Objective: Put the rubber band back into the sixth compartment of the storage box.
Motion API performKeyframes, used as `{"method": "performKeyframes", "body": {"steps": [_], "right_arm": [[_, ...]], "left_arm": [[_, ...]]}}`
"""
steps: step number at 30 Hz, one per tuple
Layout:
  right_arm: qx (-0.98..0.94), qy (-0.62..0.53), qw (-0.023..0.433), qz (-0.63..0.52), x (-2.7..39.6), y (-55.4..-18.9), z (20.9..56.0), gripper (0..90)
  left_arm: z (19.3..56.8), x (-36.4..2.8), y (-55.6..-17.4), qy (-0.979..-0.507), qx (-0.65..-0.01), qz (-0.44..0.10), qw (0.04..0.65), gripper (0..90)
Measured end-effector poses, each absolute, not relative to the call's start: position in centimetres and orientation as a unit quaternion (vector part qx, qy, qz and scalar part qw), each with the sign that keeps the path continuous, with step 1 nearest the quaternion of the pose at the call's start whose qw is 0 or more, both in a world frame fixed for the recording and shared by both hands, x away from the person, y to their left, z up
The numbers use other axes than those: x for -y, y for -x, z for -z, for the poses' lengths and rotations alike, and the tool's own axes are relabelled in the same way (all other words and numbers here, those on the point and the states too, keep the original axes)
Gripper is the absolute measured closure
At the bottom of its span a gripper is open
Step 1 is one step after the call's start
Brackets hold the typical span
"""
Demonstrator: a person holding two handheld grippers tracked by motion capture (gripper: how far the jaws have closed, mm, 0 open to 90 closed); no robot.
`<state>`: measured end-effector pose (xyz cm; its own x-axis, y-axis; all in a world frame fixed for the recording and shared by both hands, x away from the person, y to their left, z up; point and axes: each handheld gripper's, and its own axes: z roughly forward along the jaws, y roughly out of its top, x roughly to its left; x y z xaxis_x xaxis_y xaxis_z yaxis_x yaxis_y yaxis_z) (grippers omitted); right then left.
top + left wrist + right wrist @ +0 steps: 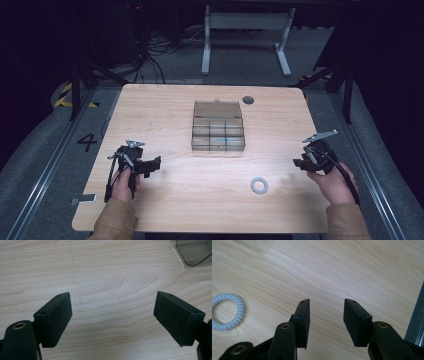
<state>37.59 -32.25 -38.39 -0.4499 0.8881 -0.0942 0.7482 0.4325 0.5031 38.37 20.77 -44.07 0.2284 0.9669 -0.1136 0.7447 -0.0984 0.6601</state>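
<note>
You are holding the left gripper (150, 166) at about 8 o'clock on the wooden table (175, 200), low over the surface. In the left gripper view (112, 315) its jaws are standing wide apart with bare wood between them, gripping nothing, and a corner of a clear plastic piece (195, 252) is showing at 1 o'clock; it is probably part of the box, though too little is showing to be sure.

You are holding the right gripper (301, 162) at about 4 o'clock on the table, near its right edge. In the right gripper view (326, 315) its jaws are also standing apart and gripping nothing, with only table grain between the pads.

The white coiled hair tie (259, 185) is lying flat on the table at about 5 o'clock, between your two hands but nearer the right one, apart from both. In the right gripper view it (227, 312) is sitting at 9 o'clock, well clear of the jaws.

The clear compartment box (218, 126) is sitting open at the table's centre, and a small dark disc (248, 100) is lying beyond it at 1 o'clock.
</note>
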Motion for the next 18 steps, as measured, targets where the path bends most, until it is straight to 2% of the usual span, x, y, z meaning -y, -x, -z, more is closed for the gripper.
{"method": "performKeyframes", "body": {"steps": [7,18], "right_arm": [[-0.83,-0.484,0.196,-0.197,32.3,-36.9,37.9,52.9],[-0.828,-0.488,0.184,-0.207,32.6,-36.3,37.6,51.7]], "left_arm": [[44.1,-20.8,-38.3,-0.718,-0.596,-0.178,0.313,15.8],[44.1,-20.8,-38.3,-0.718,-0.597,-0.176,0.311,15.8]]}}
